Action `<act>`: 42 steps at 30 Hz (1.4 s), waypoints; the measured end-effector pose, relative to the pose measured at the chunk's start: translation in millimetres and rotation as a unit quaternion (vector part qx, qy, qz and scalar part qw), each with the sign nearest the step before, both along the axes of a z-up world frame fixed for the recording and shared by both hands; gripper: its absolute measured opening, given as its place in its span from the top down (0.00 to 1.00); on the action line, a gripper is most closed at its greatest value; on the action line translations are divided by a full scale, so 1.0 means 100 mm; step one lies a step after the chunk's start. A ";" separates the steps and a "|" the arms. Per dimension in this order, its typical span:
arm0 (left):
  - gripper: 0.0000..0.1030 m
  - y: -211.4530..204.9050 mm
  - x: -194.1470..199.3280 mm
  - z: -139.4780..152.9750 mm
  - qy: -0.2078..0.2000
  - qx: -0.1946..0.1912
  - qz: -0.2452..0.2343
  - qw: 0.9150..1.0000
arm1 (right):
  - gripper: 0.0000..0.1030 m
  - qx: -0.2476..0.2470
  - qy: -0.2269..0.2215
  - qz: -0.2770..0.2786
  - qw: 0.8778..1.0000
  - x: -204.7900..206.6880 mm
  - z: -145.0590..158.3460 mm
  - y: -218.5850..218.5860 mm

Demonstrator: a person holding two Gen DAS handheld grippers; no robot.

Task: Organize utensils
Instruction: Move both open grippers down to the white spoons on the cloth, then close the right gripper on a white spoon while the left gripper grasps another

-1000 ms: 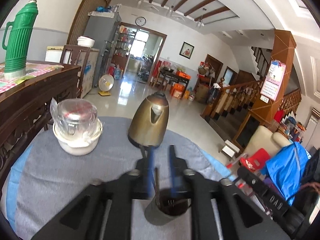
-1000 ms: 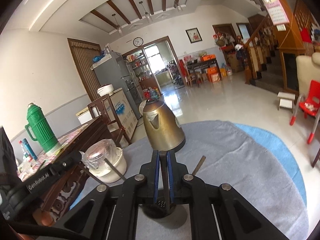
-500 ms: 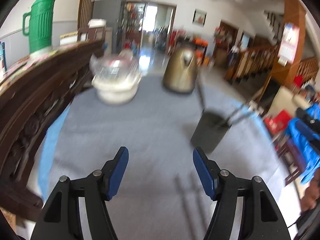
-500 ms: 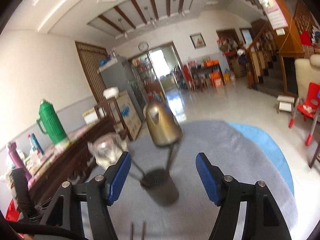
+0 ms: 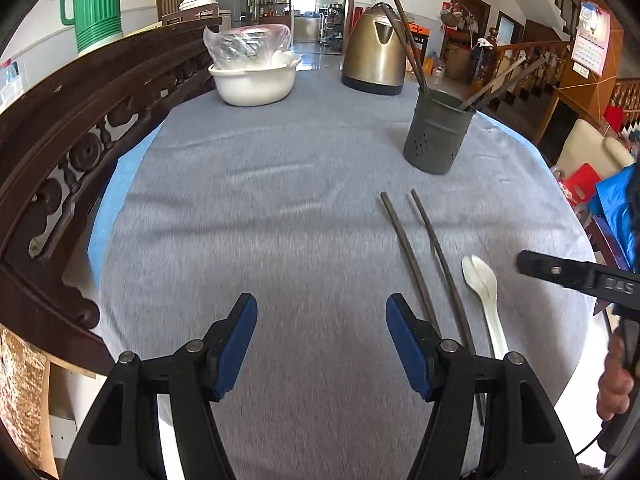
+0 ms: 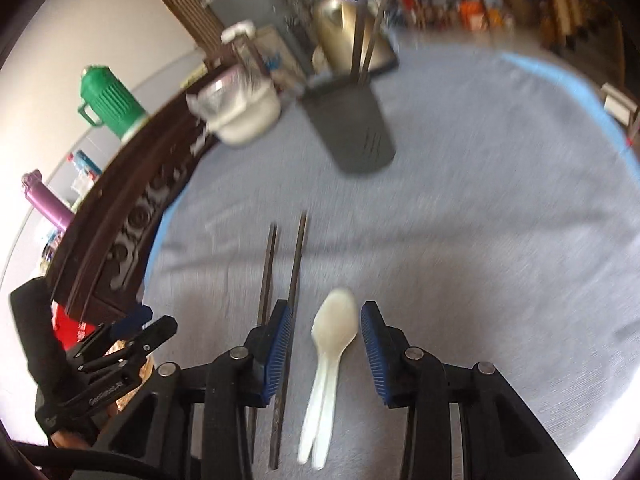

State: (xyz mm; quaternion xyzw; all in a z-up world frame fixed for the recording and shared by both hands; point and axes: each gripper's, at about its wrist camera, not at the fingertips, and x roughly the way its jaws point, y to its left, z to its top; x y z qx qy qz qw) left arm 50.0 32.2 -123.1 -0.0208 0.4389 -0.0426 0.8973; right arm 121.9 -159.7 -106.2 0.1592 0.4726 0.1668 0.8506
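Between the wide-open, empty right tongs (image 6: 324,320), the spoon (image 6: 329,356) lies bowl-forward.

Bare grey-clothed counter (image 5: 260,208) is lying open on the left; the dark perforated metal utensil holder (image 5: 437,130), two dark chopsticks (image 5: 424,276) and white plastic spoon (image 6: 332,340) are crowding the right side

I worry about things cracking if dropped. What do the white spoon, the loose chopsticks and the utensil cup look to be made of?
White spoon: glossy, slightly translucent, so probably ceramic or melamine; the look leaves it open. Loose chopsticks: dark, matte, square-edged, likely wood or metal. Utensil cup: dull grey with punched drain holes and a rolled rim, apparently sheet metal.
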 end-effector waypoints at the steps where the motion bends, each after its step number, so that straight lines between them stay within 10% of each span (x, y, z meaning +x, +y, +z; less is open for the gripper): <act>1: 0.34 -0.01 -0.01 0.00 -0.001 0.002 0.000 1.000 | 0.62 0.000 0.007 0.001 1.000 0.01 -0.05 0.02; 25: 0.34 -0.07 -0.06 -0.06 0.006 0.011 -0.006 1.000 | 0.71 -0.076 0.041 -0.009 0.996 0.17 -0.38 0.28; 42: 0.34 -0.53 -0.13 0.19 -0.010 0.060 -0.040 0.997 | 0.71 -0.049 0.017 -0.081 0.995 0.10 -0.25 -0.42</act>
